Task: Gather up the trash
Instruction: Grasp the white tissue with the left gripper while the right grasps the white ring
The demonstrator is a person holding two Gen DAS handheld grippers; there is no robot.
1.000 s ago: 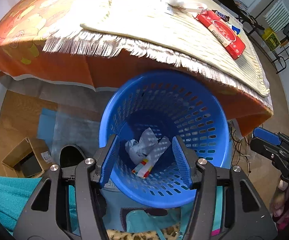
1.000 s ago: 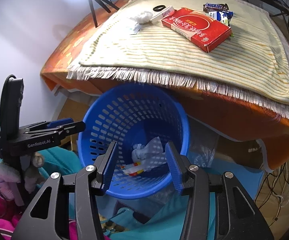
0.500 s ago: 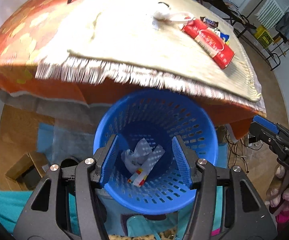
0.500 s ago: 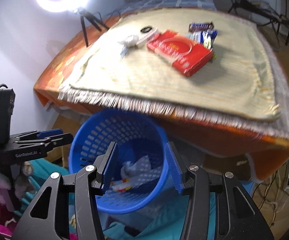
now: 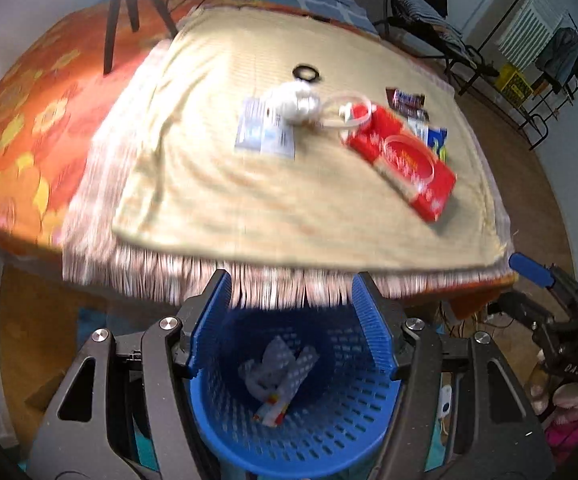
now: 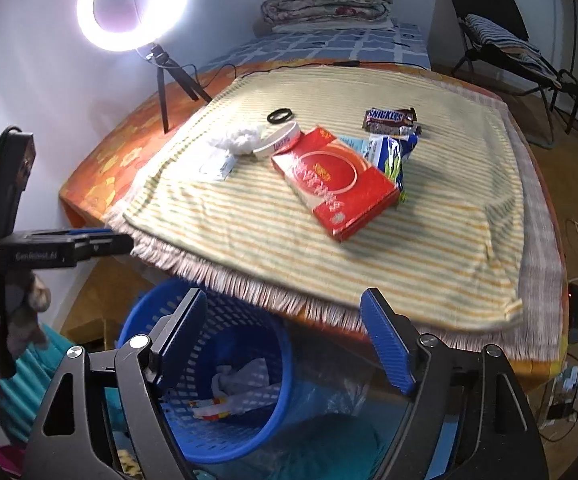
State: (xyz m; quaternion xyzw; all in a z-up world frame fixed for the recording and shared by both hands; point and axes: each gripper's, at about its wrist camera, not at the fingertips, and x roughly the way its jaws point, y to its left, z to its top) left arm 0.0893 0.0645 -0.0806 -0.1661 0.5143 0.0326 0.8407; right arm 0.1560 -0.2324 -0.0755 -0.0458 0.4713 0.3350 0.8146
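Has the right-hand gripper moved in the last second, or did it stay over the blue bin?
Yes. The right gripper has lifted away from the blue basket, which now sits lower in its view, toward the table's fringed cloth. Its fingers are opening, empty.

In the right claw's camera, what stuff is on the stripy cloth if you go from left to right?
Left to right across the right wrist view: flat clear packet → crumpled white tissue → small black ring → red box → Snickers bar. The white band and the blue-and-white wrapper overlap their neighbours, so I left them out.
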